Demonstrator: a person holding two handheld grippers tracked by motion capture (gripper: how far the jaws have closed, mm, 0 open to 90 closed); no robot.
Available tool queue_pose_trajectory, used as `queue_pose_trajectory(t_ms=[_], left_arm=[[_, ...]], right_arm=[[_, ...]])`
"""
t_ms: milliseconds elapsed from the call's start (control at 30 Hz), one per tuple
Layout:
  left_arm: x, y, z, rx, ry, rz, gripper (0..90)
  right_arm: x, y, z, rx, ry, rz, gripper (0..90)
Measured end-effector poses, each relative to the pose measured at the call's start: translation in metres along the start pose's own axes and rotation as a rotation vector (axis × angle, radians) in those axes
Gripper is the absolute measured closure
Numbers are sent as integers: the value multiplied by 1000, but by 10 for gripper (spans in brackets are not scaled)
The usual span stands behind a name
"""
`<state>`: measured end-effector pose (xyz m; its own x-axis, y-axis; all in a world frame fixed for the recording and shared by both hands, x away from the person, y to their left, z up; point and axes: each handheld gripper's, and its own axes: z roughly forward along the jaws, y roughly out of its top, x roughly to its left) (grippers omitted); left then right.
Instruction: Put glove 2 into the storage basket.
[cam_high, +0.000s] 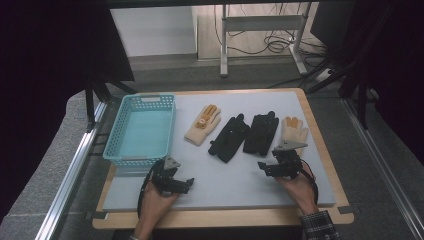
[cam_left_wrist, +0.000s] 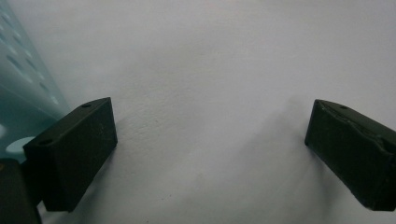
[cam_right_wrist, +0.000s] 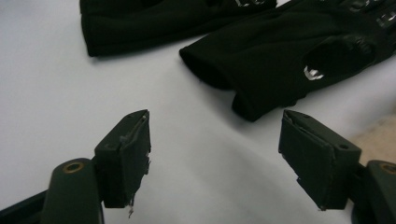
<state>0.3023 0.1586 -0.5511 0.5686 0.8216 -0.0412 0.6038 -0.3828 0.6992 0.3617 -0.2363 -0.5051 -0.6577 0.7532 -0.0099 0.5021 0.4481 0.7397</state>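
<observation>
Both hands come in at the near edge of the white mat (cam_high: 240, 185), each holding a gripper. Largest thing on the table is the turquoise basket (cam_high: 141, 131), just ahead and left of the left gripper (cam_high: 176, 181); its blurred wall sits beside that gripper's left finger (cam_left_wrist: 70, 154) in the left gripper view, and nothing lies in it. Ahead of the right gripper (cam_high: 276, 169) four gloves lie in a row, a black pair between two beige ones. The right black glove (cam_right_wrist: 299, 60) has its cuff just beyond the fingertips (cam_right_wrist: 128, 154) in the right gripper view, the left black glove (cam_right_wrist: 154, 21) farther off, and the right beige glove (cam_high: 294, 130) lies just past the gripper in the high view.

Jaws on both grippers stand apart with nothing between them, the left resting over bare mat.

To pick well, I judge the right gripper should ease forward and down onto the black cuff, straddle a single layer edge and close fully before lifting, so the glove neither drags its neighbour nor slips on the way to the basket.
</observation>
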Motion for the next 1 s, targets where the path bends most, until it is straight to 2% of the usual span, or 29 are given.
queue_pose_trajectory(t_ms=[233,367,433,533,667,800,900,933,1000], left_arm=[[0,0,0,0,0,1,27],[0,0,0,0,0,0,27],[0,0,0,0,0,0,27],[0,0,0,-1,0,-1,27],[0,0,0,-1,0,-1,27],[0,0,0,-2,0,0,27],[0,0,0,-2,-1,0,27],[0,0,0,-2,-1,0,27],[0,0,0,-2,-1,0,27]], right_arm=[[-17,14,4,-4,-6,32,318],[-34,29,11,-3,-25,54,371],[-36,32,12,-2,-27,57,381],[-46,47,22,-2,-58,58,409],[-54,58,34,3,-72,64,409],[-65,71,55,30,-94,68,350],[-68,74,62,38,-109,79,322],[-72,76,72,64,-129,81,314],[-76,76,79,89,-147,83,310]])
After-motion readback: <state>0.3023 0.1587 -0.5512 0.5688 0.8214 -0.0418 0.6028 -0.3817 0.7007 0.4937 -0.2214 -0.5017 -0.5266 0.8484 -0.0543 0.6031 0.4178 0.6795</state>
